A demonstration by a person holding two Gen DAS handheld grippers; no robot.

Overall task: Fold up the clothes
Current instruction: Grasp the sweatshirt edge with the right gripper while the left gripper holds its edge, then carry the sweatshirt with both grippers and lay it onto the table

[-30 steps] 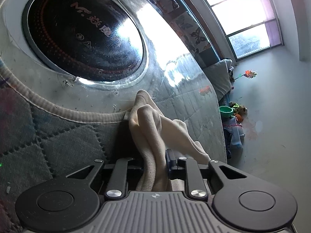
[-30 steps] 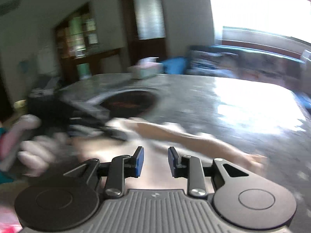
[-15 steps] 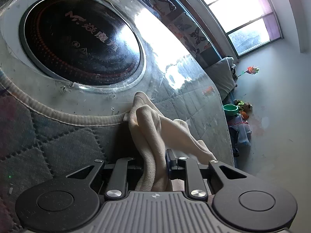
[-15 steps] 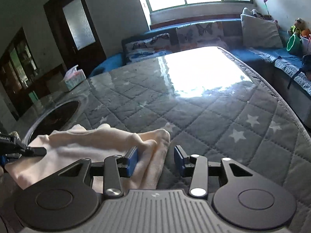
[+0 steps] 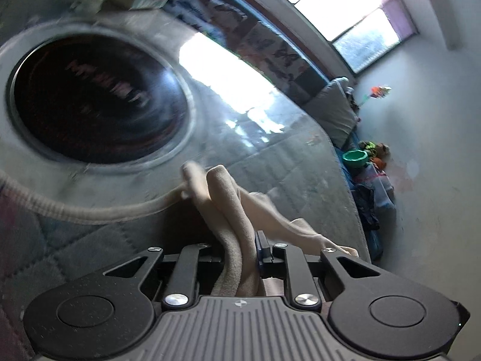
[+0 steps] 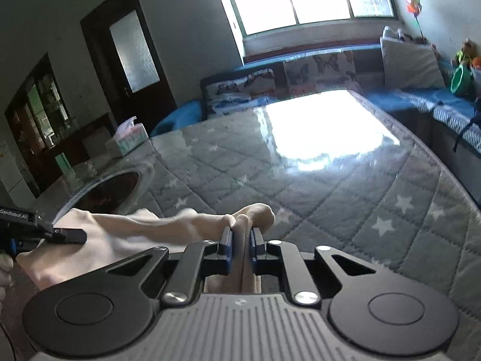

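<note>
**Both grippers pinch the cream garment, one at each end**

The left gripper has its fingers drawn in on a thick bunched fold of the cream garment; the cloth rises between them and trails off ahead and to the right. The right gripper has its fingers nearly together, clamped on a rolled edge of the same garment, which spreads away to the left of those fingers toward the other tool, seen at the left edge of the right wrist view. The cloth looks partly lifted, slack between the two grips, over the quilted surface under its glossy clear cover.

Ahead and left of the left fingers sits a round dark cooktop set into the surface; a tissue box stands well beyond it.

What could go wrong, as I judge it:
- Each grip holds a wad rather than a clean corner, so layers may slip out unevenly and leave a crooked fold.
- If the hands pull apart too hard, the soft knit may stretch or slide free of one pair of fingers.
- The left wrist view is blurred, which suggests quick motion; a fast swing could drag the hanging part across the cooktop rim or bunch it further.
- The slick cover may let the laid cloth skid as the fold is pressed.
</note>
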